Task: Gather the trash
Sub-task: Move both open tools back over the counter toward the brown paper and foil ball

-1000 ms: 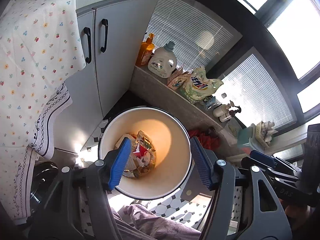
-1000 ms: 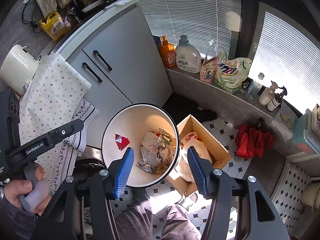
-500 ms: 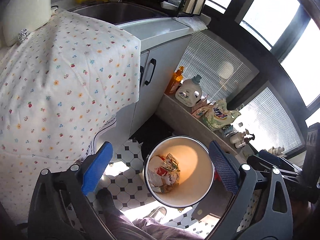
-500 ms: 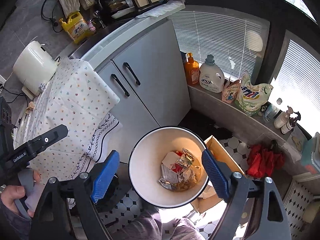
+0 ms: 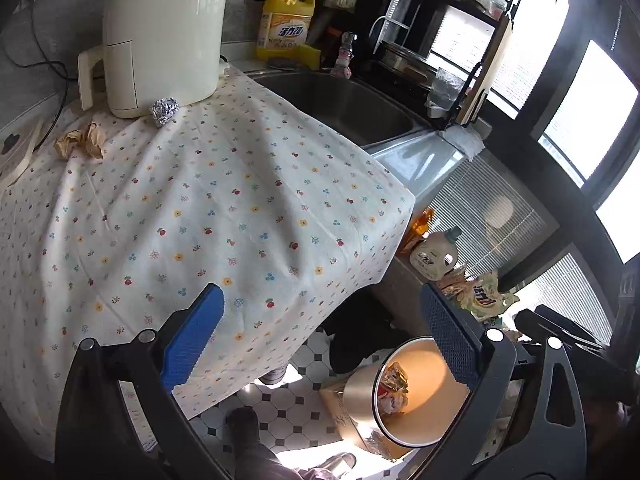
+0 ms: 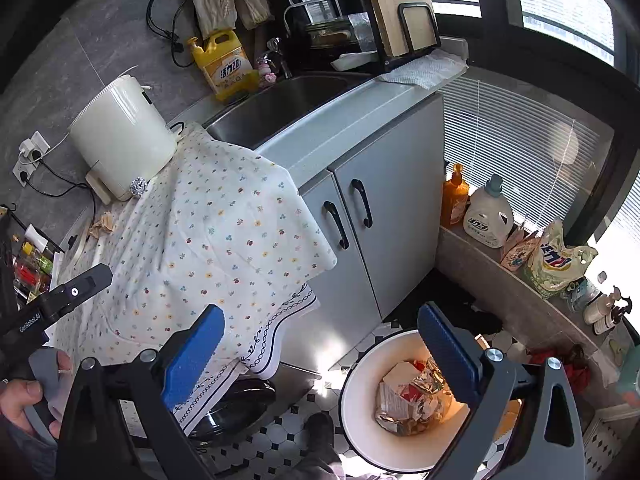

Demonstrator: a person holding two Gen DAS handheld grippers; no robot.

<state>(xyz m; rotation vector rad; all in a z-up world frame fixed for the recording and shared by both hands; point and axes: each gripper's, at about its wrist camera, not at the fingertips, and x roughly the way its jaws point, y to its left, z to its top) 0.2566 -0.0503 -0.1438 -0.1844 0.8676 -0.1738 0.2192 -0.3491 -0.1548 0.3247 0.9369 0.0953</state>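
Left gripper spread, empty; right gripper opening, empty. Foil ball hugs far-left kettle: grab may snag loose tablecloth, topple kettle.

A grey cabinet with two black door handles stood under a steel sink. A flowered cloth draped the counter beside it. The floor was white tile with small black squares. Slatted blinds covered the lower windows, and bright daylight entered through dark-framed panes. The wall behind was grey.
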